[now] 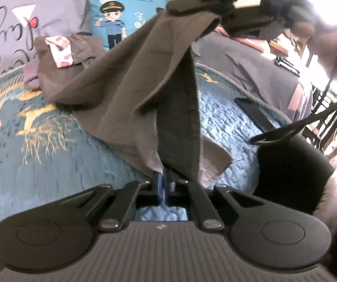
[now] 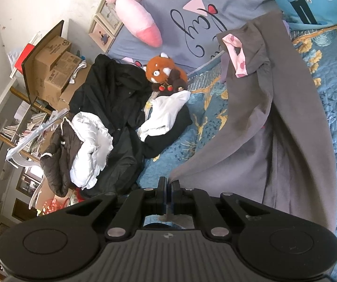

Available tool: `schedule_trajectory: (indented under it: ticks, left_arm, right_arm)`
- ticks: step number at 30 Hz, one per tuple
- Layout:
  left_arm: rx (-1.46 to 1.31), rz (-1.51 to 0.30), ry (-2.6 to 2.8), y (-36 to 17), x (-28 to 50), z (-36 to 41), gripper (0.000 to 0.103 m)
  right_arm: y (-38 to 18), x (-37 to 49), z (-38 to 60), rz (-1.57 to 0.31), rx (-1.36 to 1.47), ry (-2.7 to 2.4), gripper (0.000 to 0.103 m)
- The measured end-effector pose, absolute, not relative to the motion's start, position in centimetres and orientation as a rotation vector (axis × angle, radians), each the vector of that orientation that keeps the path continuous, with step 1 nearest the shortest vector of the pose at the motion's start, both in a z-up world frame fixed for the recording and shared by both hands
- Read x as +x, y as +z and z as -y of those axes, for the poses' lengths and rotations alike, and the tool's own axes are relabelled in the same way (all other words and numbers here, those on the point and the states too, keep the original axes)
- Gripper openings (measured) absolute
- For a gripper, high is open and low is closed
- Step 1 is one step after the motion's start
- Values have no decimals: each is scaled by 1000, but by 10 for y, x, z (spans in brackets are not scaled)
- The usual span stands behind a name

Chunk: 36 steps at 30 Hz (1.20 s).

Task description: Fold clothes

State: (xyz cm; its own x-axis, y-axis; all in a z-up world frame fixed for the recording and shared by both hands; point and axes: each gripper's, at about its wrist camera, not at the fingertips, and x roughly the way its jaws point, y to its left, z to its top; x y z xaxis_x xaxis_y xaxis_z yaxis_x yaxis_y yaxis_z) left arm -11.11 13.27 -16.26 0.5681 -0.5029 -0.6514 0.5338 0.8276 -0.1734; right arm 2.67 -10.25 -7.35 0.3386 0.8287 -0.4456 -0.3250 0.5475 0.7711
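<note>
A grey-brown garment (image 1: pixel 133 82) with a pink heart-patterned trim (image 1: pixel 60 51) hangs stretched above the blue quilted bedspread (image 1: pixel 50 164). My left gripper (image 1: pixel 163 179) is shut on a lower edge of it. In the left wrist view my right gripper (image 1: pixel 185 3) appears at the top, pinching the cloth's upper corner. In the right wrist view the same garment (image 2: pixel 274 117) drapes away to the right, its far end resting on the bed near the pink trim (image 2: pixel 235 54). My right gripper (image 2: pixel 168 184) is shut on its near edge.
A pile of black and white clothes (image 2: pixel 112 122) and a plush red panda (image 2: pixel 163 72) lie on the bed's left side. Pillows (image 1: pixel 126 21) line the headboard. Cardboard boxes (image 2: pixel 55 70) stand beyond. A flat dark object (image 1: pixel 253 112) rests on the quilt.
</note>
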Motion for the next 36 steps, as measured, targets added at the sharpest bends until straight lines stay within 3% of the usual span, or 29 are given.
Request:
schedule_trajectory:
  ticks: [13, 20, 26, 31, 36]
  left_arm:
    - [54, -797, -583, -155, -135, -137, 2]
    - [141, -796, -719, -153, -145, -101, 3]
    - [161, -734, -744, -141, -147, -91, 3]
    - [173, -746, -597, -142, -132, -119, 4]
    - [210, -831, -408, -157, -92, -135, 4]
  right_arm:
    - [-129, 11, 118, -1050, 670, 748, 5]
    - [-146, 11, 119, -1073, 726, 747, 5]
    - [-131, 10, 107, -1051, 436, 666, 5]
    - [-173, 15, 126, -1162, 331, 523, 5]
    - [-214, 10, 132, -1246, 411, 531, 5]
